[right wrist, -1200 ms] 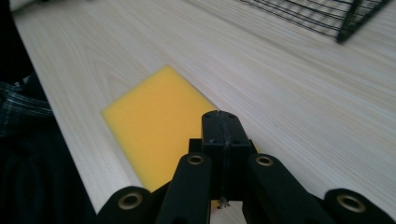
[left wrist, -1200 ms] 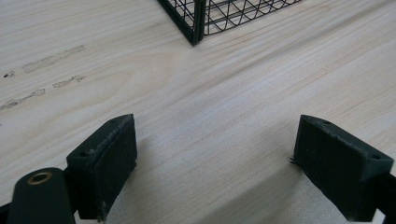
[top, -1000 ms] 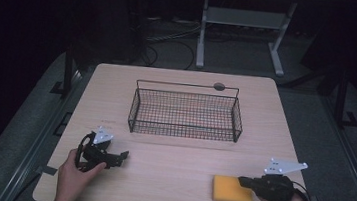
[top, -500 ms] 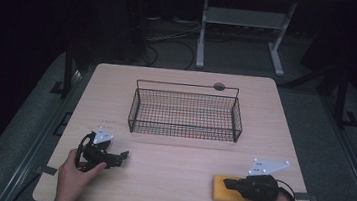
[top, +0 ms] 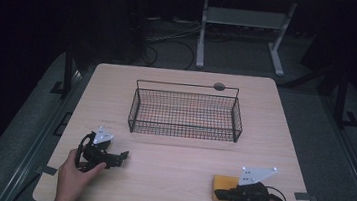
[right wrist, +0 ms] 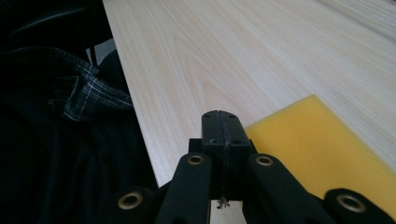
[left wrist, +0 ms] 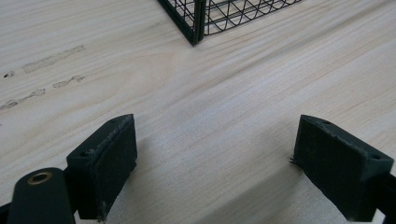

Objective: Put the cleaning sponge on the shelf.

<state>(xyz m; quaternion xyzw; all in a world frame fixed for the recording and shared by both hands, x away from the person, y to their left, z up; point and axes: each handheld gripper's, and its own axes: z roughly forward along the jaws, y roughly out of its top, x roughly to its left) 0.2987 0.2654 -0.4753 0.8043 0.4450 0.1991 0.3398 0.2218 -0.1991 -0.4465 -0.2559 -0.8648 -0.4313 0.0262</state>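
Fingers on the right gripper point(right wrist: 221, 135) are pressed together, holding nothing, and have slid over the sponge point(top: 222, 183) at the table's point(top: 173, 180) five o'clock corner, so opening comes next, while the left gripper point(left wrist: 212, 163) waits wide open, empty.

From my high view, the right gripper point(top: 224, 194) covers part of the yellow sponge point(top: 220, 182); the wire basket point(left wrist: 224, 14) is cropped in the left gripper view.
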